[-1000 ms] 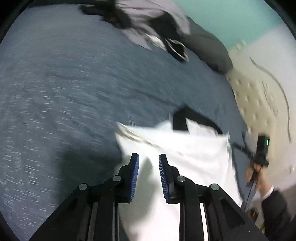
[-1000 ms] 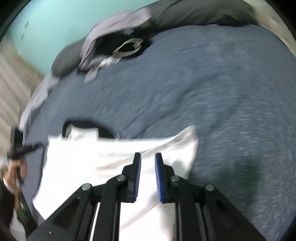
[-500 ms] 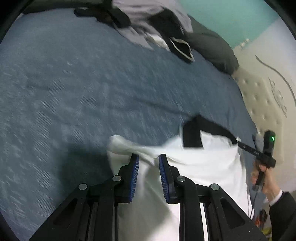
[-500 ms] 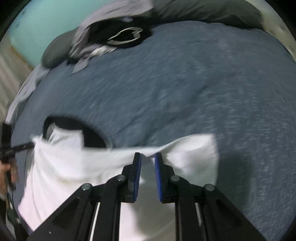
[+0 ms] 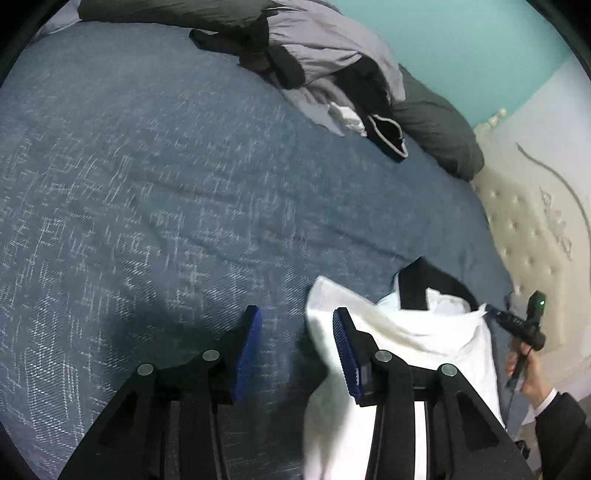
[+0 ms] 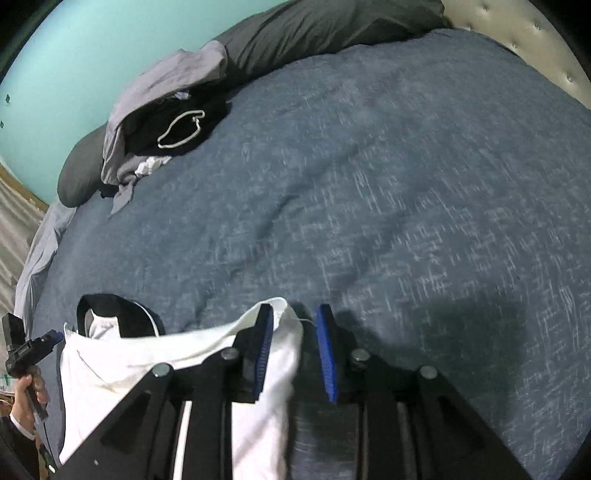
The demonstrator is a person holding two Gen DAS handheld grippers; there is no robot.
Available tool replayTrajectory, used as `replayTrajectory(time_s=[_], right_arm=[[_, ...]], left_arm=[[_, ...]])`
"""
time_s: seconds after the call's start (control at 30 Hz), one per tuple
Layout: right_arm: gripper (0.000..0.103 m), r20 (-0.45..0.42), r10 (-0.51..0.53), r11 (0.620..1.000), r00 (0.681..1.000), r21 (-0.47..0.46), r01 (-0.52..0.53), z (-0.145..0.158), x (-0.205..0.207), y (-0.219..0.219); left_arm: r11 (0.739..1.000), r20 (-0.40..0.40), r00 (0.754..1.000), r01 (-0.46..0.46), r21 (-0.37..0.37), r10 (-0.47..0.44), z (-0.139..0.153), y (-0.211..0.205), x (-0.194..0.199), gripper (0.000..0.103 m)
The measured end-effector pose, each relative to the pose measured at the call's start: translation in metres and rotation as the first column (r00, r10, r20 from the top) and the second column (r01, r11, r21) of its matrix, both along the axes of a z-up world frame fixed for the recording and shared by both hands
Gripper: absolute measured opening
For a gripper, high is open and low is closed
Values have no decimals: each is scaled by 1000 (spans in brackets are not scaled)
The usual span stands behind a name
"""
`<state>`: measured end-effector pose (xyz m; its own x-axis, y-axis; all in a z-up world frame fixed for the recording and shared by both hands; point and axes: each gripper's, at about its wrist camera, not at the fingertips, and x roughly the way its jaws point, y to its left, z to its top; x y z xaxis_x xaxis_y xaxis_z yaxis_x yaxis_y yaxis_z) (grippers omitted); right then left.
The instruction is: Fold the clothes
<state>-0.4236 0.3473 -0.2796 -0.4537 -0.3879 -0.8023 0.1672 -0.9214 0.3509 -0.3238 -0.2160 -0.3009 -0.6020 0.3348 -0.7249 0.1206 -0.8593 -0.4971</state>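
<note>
White cotton-like fabric with a black collar band is what I find at the near edge of the bed: the shirt (image 5: 413, 343) lies on the blue-grey bedspread (image 5: 147, 192), its neck end toward the headboard (image 5: 528, 236) side, one outer corner turned over toward the middle. My left gripper (image 5: 297, 354) stands with its pads apart, nothing between them; its right-hand pad sits at the edge of the turned-over corner, and whether it touches the cloth I cannot tell. My right gripper (image 6: 295, 350) is likewise spread, the other corner of the shirt lying loose between its pads and unclamped. In my judgement the garment is light, limp and without stiffness: it will sag and crease wherever it is unsupported, and a single layer may slip from a shallow pinch. Hold is best taken at a hem or a doubled corner, well inside the pads, one gripper to each side so the cloth hangs level. The collar band looks firmer and would serve as a reference line for any fold. A heap of grey and black clothes (image 6: 166, 125) lies well apart at the far side, against a dark pillow (image 6: 314, 33). Whether that heap is sorted or awaiting work, these views do not settle.
</note>
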Motion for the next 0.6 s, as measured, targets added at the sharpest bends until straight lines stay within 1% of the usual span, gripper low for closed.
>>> replayTrajectory(time_s=[0.13,0.2,0.3,0.4,0.53,0.6], right_arm=[[24,3,20,1000,1000,14,-20,-4,0,-2],[24,-7,39,999,999,22,-39,-4,0,-5],[25,-48,31,999,998,-19,-32,2,3,2],[25,-65,21,999,998,-30,-23,5,5,13],[25,-33,90,996,995,22,-90,-3,6,7],[25,-33,122,991,992,53,-120,-6,6,-3]], left_arm=[[999,9,1000,25,-27,-25,-6,2,3,46],[999,14,1000,27,-26,-27,-8,3,1,47],[999,11,1000,26,-20,-26,-9,1,-1,47],[999,10,1000,25,-22,-25,-9,-1,-1,47],[999,11,999,32,-25,-32,-8,1,-2,48],[999,9,999,41,-16,-41,-9,2,-4,52]])
